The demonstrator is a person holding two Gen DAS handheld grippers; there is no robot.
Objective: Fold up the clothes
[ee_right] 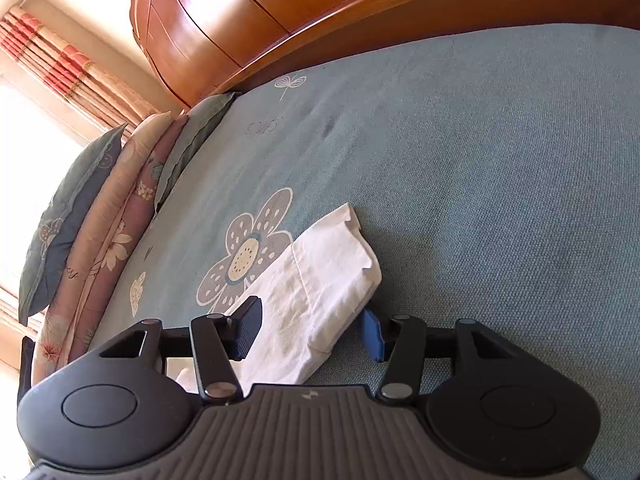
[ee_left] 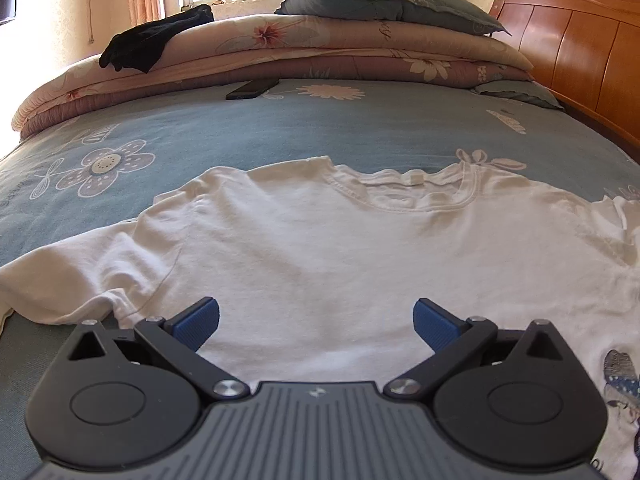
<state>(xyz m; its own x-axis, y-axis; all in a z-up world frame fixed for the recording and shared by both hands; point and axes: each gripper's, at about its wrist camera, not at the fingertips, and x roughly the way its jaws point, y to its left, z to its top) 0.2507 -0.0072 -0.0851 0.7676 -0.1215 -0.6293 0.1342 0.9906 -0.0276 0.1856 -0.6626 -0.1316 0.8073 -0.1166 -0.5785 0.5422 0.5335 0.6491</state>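
1. A white T-shirt lies spread flat on a bed covered by a blue sheet printed with flowers. Its neckline points toward the far side of the bed.
2. In the left wrist view the left gripper hovers above the lower part of the shirt's body. Its blue pads stand wide apart with nothing pressed between them.
3. One sleeve of the shirt stretches out to the left in that view, and its edge is slightly rumpled.
4. In the right wrist view the other sleeve lies on the sheet as a narrow white band, with its cuff end toward the far side.
5. The right gripper sits low over this sleeve. Its fingers are parted and the cloth passes between them. The left pad is at the fabric's edge, and the right pad stands just beside the sleeve's other edge. Neither pad visibly squeezes the cloth.
6. A stack of folded quilts lies along the far side of the bed, with a grey-blue pillow on top.
7. A black garment is draped over the left end of the quilts.
8. A dark phone rests on the sheet just in front of the quilts.
9. A wooden headboard stands at the right of the bed in the left wrist view.
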